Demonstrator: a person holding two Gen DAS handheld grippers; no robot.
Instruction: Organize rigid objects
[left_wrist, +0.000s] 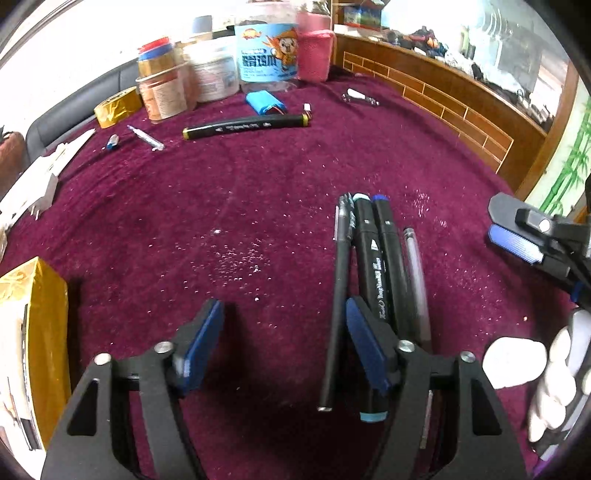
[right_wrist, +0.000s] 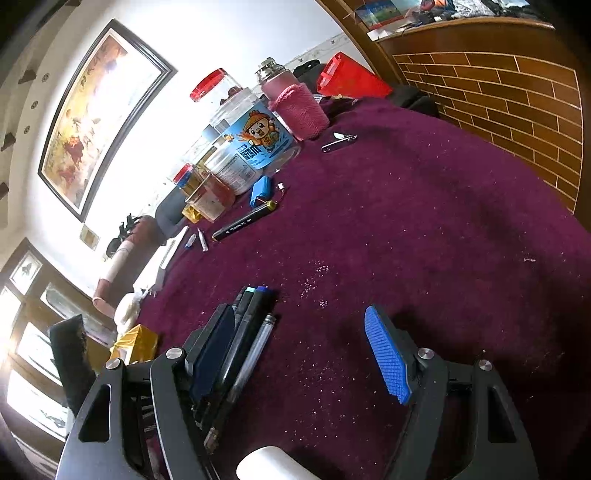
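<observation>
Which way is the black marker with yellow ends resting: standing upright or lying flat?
Lying flat. The black marker with yellow ends rests lengthwise on the purple cloth, both ends down.

Maroon cloth (left_wrist: 258, 192): pens (left_wrist: 373, 258), marker (left_wrist: 245, 126), jars (left_wrist: 266, 51).

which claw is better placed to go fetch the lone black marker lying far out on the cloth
Left, probably. The black marker lies ahead of the open left claw, slightly left. The right claw, also open, sees it further off, left of its line.
</observation>
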